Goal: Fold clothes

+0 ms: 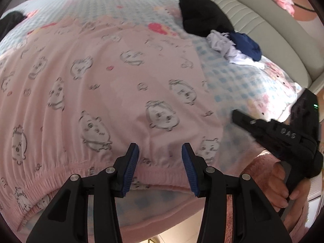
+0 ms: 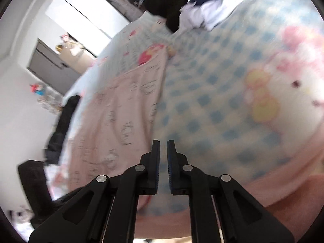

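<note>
A pink garment (image 1: 113, 85) printed with cartoon faces lies spread flat on the bed, its gathered elastic waistband (image 1: 60, 172) along the near edge. My left gripper (image 1: 160, 148) is open just above that waistband, with nothing between its blue pads (image 1: 131, 168). My right gripper (image 2: 163, 143) is shut with only a thin slit between its pads and holds nothing. It hovers over the checked sheet beside the pink garment's (image 2: 125, 105) right edge. In the left wrist view the right gripper (image 1: 241, 117) shows at the right, held by a hand (image 1: 283, 184).
The bed has a blue-checked sheet (image 1: 222, 75) with cartoon prints. A black garment (image 1: 202, 18), a white one (image 1: 226, 46) and a navy one (image 1: 248, 44) are heaped near the beige headboard (image 1: 273, 30). Dark clothes (image 2: 60, 125) lie at the bed's far side; a white wardrobe (image 2: 85, 14) stands beyond.
</note>
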Motion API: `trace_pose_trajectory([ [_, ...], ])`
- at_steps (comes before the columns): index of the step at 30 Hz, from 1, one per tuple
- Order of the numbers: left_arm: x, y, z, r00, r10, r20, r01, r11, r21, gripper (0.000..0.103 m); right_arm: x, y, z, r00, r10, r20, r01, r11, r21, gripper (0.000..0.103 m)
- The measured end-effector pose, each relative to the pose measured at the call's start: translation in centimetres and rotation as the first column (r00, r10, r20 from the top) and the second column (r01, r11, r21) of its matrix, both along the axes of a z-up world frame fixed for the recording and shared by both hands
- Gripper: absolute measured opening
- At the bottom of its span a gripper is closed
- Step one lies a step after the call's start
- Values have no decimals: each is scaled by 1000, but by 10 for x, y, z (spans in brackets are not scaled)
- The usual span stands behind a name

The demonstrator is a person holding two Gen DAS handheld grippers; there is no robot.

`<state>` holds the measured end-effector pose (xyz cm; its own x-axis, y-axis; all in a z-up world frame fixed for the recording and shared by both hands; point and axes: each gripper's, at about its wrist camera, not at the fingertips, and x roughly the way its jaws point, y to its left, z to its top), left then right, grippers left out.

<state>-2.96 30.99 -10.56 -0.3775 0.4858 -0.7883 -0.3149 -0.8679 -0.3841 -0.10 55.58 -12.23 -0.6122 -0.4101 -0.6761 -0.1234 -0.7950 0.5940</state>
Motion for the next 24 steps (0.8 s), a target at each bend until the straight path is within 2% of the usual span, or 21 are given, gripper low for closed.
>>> trace_pose_trajectory([
  [2, -2, 6, -1, 1000, -16, 12, 16, 1000, 6, 48, -5, -13, -3, 999, 51, 11, -52, 998, 19, 9],
  [6, -1, 20, -12, 999, -23, 35, 26, 997, -78, 48, -12, -46, -4, 988, 152, 39, -157, 974, 162, 18],
  [8, 4, 19, -12, 999, -36, 33, 39, 996, -74, 49, -14, -53, -15, 984, 139, 114, -165, 947, 274, 15],
  [10, 10, 15, -8, 998, -55, 26, 56, 997, -55, 49, -12, -46, -17, 985, 108, 137, -142, 952, 272, 15],
  [12, 16, 4, 1, 998, -58, 2, 58, 998, -36, 49, -6, -40, -8, 991, 72, 110, -101, 953, 286, 20],
  [13, 18, -2, 6, 999, -47, -15, 46, 998, -36, 49, -3, -41, -1, 995, 58, 80, -81, 941, 329, 25],
  [15, 18, -16, 17, 998, -7, -59, 4, 999, -49, 49, 4, -49, 15, 999, 51, 4, -48, 909, 414, 28],
  [17, 14, -33, 25, 996, 43, -77, -45, 998, -33, 49, 6, -60, 25, 994, 97, -59, -65, 909, 411, 28],
  [19, 5, -47, 26, 993, 98, -65, -99, 995, -19, 49, 3, -72, 26, 987, 142, -70, -106, 921, 374, 28],
  [21, -3, -54, 19, 990, 134, -42, -136, 990, -37, 49, -9, -86, 18, 983, 182, -30, -160, 924, 346, 28],
  [24, -5, -55, 1, 988, 152, 16, -151, 987, -61, 49, -19, -90, -1, 982, 177, 72, -191, 902, 387, 25],
])
